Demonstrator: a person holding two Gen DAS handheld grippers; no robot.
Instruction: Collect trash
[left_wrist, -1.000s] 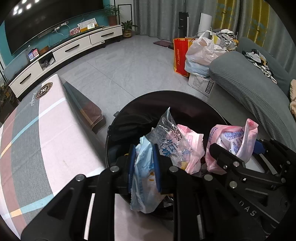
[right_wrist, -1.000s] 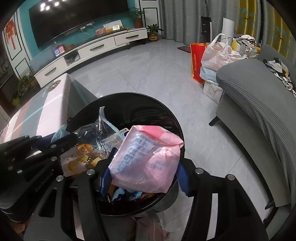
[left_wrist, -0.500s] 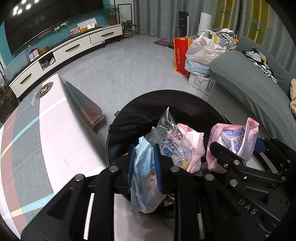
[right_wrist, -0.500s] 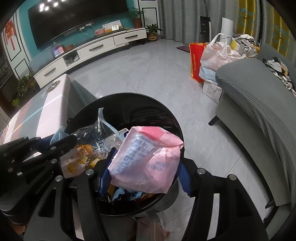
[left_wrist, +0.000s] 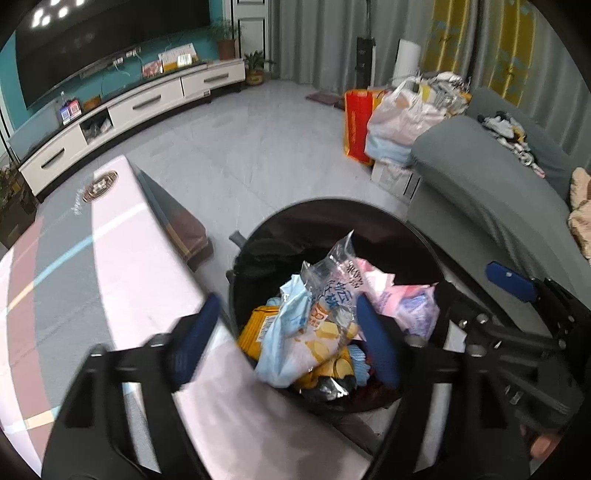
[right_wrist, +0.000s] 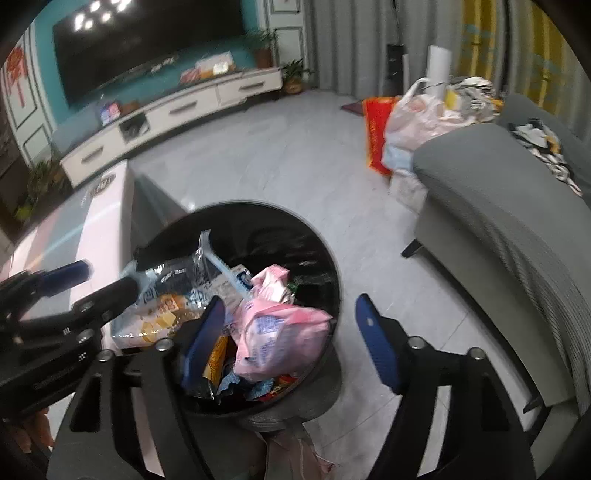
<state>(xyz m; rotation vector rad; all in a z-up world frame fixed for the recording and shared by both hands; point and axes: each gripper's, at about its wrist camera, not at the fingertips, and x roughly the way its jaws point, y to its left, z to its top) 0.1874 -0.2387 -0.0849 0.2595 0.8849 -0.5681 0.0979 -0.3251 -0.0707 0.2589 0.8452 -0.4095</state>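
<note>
A round black trash bin (left_wrist: 332, 206) stands on the floor below both grippers, full of wrappers. My left gripper (left_wrist: 286, 341) hangs over its near left rim with its jaws opening wide. A light blue chip wrapper (left_wrist: 288, 332) lies loose on the pile between the fingers, and the pads do not press it. My right gripper (right_wrist: 291, 345) is over the same bin (right_wrist: 325, 251), jaws also opening. A pink plastic bag (right_wrist: 280, 336) rests on the trash between its blue pads (right_wrist: 376, 347), free of both. Each gripper shows at the edge of the other's view.
A low table (left_wrist: 74, 280) with a pink and grey cloth borders the bin on the left. A grey sofa (right_wrist: 498, 206) runs along the right. Red and white bags (left_wrist: 388, 122) stand by its far end. A pink scrap (right_wrist: 299, 454) lies on the floor by the bin.
Both grippers went from shut to wide apart. The blue wrapper and the pink bag were let go and dropped onto the trash in the bin. Both grippers rose a little.
</note>
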